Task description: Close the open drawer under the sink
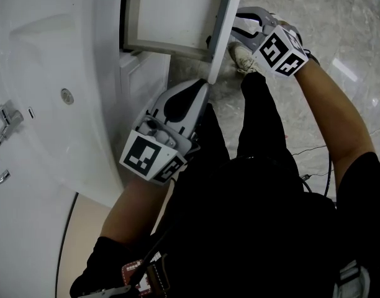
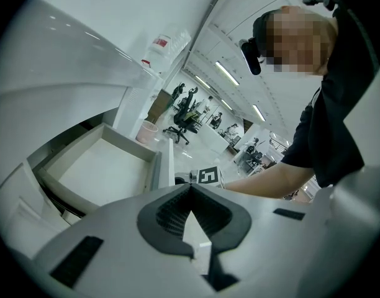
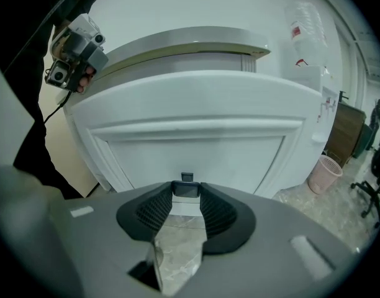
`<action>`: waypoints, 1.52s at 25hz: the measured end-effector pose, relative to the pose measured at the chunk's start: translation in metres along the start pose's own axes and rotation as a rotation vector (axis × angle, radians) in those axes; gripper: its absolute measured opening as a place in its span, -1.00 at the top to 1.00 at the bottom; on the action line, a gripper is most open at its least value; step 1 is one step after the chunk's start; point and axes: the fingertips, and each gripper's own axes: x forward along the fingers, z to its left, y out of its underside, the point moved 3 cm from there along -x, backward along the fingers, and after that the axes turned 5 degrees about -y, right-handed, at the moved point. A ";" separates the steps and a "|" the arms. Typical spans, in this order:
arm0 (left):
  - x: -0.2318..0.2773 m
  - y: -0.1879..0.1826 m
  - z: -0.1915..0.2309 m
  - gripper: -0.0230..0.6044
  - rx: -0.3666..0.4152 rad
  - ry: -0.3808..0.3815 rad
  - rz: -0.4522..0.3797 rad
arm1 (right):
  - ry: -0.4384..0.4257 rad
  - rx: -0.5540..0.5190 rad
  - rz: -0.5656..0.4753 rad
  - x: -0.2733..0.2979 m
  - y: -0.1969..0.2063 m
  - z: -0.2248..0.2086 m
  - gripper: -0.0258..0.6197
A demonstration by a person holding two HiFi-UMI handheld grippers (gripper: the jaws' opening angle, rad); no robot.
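Above the grey marble floor (image 1: pixel 314 17), you hold the right gripper (image 3: pixel 186 194), fingers spread wide, astride the small dark handle (image 3: pixel 186 185) of the open white under-sink drawer (image 1: pixel 171 11), apparently ready to push, the left gripper (image 2: pixel 190 188) pinched shut and empty alongside.

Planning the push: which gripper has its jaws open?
The right gripper: its jaws stand apart, facing the drawer front. The left gripper has its tips together.

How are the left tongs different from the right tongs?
The left tongs are pinched together at the tips; the right tongs stand apart around the dark handle. Left sits by the drawer front's end; right faces its outer side. Both carry marker cubes.
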 end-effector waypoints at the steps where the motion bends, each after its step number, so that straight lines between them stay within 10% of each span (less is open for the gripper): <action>1: 0.000 0.000 -0.001 0.94 -0.002 0.002 -0.002 | 0.000 -0.001 0.001 0.000 0.000 0.000 0.50; 38: -0.040 0.007 0.035 0.94 -0.029 -0.051 -0.061 | -0.024 -0.051 0.009 0.050 -0.041 -0.008 0.51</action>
